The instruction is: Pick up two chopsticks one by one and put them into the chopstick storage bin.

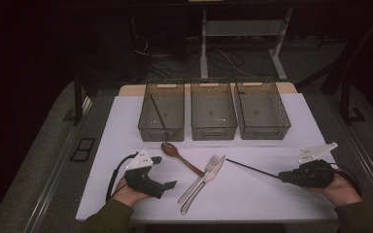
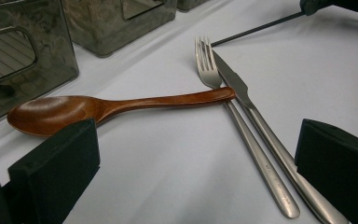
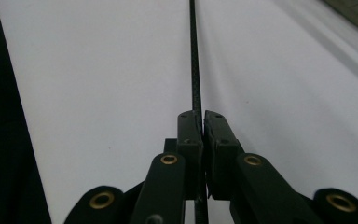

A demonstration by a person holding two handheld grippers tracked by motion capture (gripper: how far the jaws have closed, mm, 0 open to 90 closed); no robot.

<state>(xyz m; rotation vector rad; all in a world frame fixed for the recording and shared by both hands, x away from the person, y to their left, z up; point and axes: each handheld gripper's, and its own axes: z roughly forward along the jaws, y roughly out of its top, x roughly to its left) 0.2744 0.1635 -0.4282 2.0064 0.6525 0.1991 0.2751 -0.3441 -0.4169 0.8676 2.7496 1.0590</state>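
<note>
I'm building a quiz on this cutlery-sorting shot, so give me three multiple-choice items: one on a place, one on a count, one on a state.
1. Where does the wooden spoon's handle end?
A. Inside a bin
B. Against the fork and knife
C. Between the left gripper's jaws

2. How many clear bins stand in the row?
A. Two
B. Three
C. Four

3. What is the right gripper doing?
A. Shut on the black chopstick
B. Open above the fork
C. Shut on the spoon

Answers:
1 B: the wooden spoon reaches the fork and knife.
2 B: three bins stand side by side.
3 A: the right gripper has its jaws pressed on the black chopstick.
</note>
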